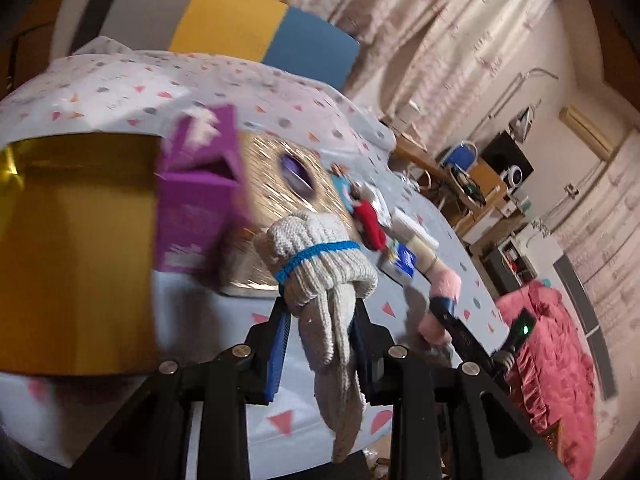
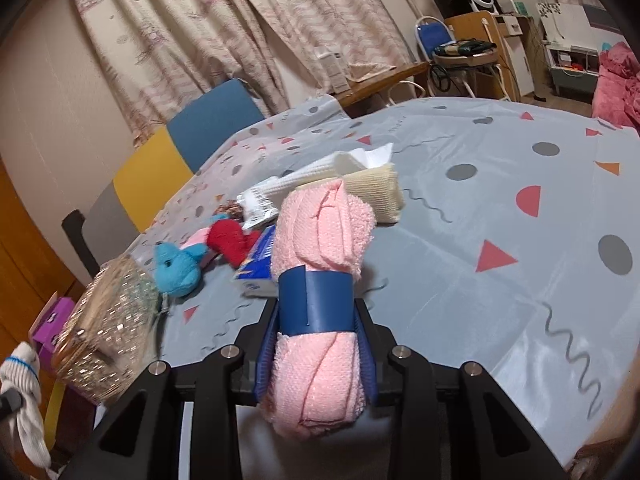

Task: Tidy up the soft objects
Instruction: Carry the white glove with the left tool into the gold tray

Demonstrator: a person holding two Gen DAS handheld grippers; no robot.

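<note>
pink towel roll [image 2: 320,320] upright, lengthwise in right claw [image 2: 318,320]

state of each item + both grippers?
left gripper: shut on knit gloves
knit gloves: bundled, lifted, cuffs dangling
right gripper: shut on pink towel
pink towel: rolled, blue band
purple box: flap open
blue plush: lying on tablecloth

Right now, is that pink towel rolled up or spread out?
Rolled up. The pink towel is a tight bundle with a blue paper band around its middle, clamped in the right gripper above the table.
</note>
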